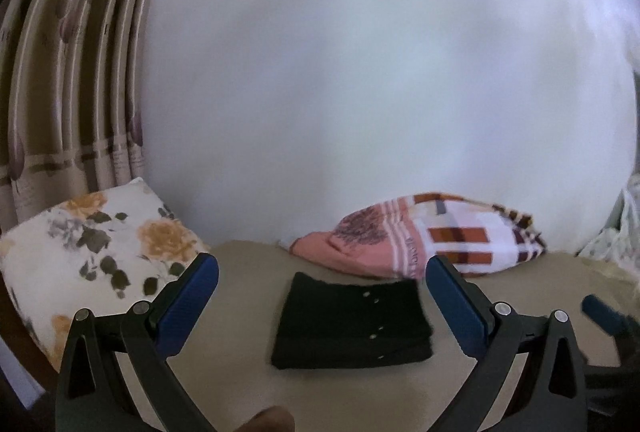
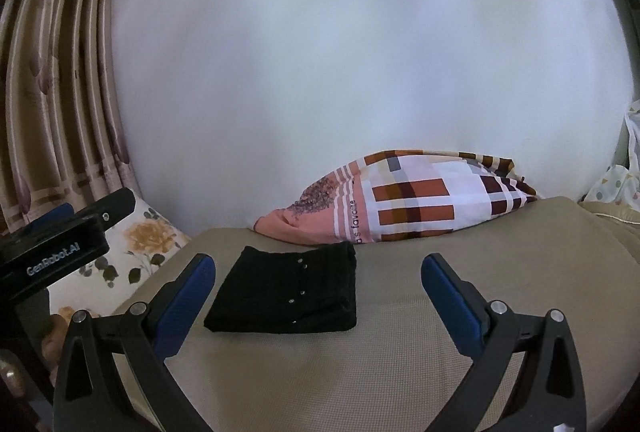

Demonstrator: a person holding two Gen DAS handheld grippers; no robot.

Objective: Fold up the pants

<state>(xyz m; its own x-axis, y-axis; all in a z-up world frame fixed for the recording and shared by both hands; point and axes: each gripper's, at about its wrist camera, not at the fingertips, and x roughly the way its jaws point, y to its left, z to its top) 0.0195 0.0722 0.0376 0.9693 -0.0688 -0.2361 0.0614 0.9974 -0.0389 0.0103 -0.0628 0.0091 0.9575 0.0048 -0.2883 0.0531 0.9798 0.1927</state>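
The black pants (image 1: 352, 324) lie folded into a compact rectangle on the beige bed surface (image 2: 400, 352), just in front of a plaid pillow (image 2: 408, 200) at the far wall. The left gripper (image 1: 322, 292) and right gripper (image 2: 318, 288) both hover above the bed, spread wide and empty. A floral pillow (image 1: 100, 244) sits at the left.

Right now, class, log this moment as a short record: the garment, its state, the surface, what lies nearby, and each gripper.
garment: black pants
state: folded into a compact rectangle, lying flat, small studs showing
surface: beige bed cover
behind pants: checked pink pillow, against the white wall
to the left: floral pillow, beside the curtain
left gripper: open, holding nothing, apart from the pants
right gripper: open, holding nothing
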